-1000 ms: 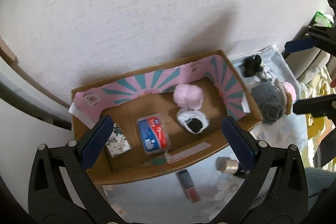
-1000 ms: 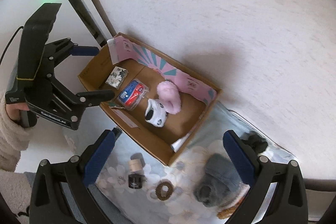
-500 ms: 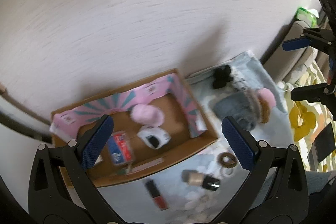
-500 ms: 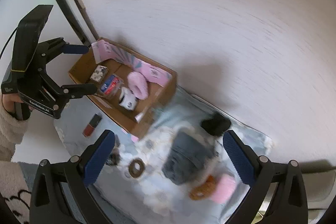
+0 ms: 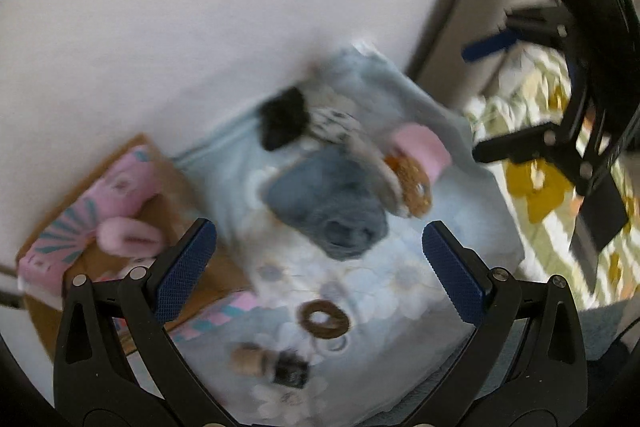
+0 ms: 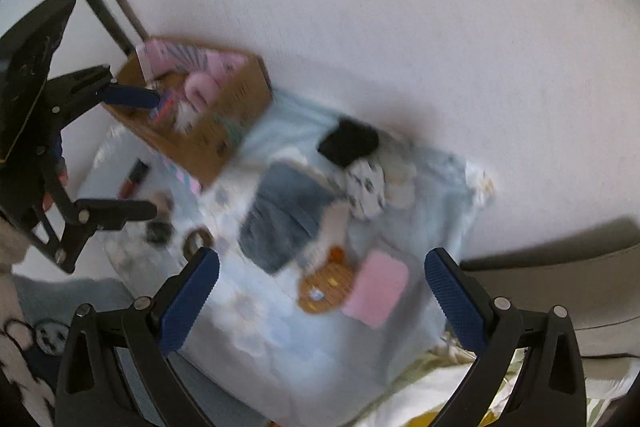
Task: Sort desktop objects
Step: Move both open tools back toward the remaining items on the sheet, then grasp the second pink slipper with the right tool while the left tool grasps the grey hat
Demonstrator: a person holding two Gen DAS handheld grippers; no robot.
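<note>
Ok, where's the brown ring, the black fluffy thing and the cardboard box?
brown ring [image 5: 324, 319], left wrist view, on its band.
black fluffy thing [image 6: 349, 141], right wrist view, its middle.
cardboard box [image 6: 224, 131], right wrist view, outer side wall.

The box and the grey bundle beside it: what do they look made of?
The box looks like plain brown corrugated cardboard, matte, with a printed pink-and-teal lining. The grey bundle looks like soft knitted or fleecy fabric, folded and fuzzy-edged, though blur leaves the weave uncertain.
</note>
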